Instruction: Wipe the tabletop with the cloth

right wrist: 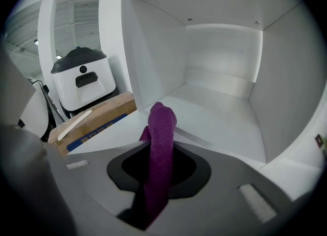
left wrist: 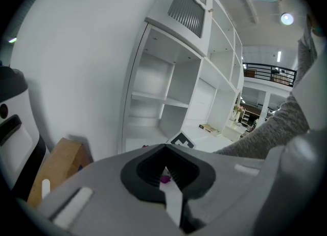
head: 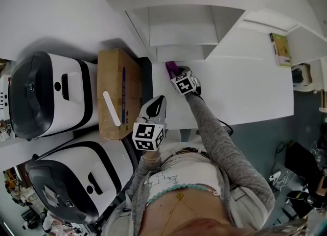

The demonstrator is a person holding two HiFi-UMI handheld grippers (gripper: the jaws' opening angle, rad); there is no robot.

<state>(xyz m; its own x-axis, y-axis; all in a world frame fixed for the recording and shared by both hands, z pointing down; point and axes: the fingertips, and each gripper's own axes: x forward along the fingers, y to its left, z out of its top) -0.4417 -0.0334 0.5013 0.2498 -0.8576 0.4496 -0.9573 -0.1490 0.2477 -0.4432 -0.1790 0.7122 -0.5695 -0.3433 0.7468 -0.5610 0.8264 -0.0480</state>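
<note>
A purple cloth (head: 171,68) lies bunched on the white tabletop (head: 245,87) at its far left corner, just in front of the shelf unit. My right gripper (head: 177,73) is shut on it. In the right gripper view the cloth (right wrist: 162,122) sticks up out of the right gripper (right wrist: 159,142) over the table corner. My left gripper (head: 159,100) hovers at the table's near left edge, its jaws together with nothing between them. In the left gripper view, a purple scrap of cloth (left wrist: 165,179) shows behind the left gripper (left wrist: 166,147).
White open shelves (head: 179,30) stand along the back of the table. A cardboard box (head: 118,92) with a white stick (head: 111,108) on top sits left of the table. Two white and black machines (head: 48,94) (head: 76,179) stand farther left. A booklet (head: 280,48) lies far right.
</note>
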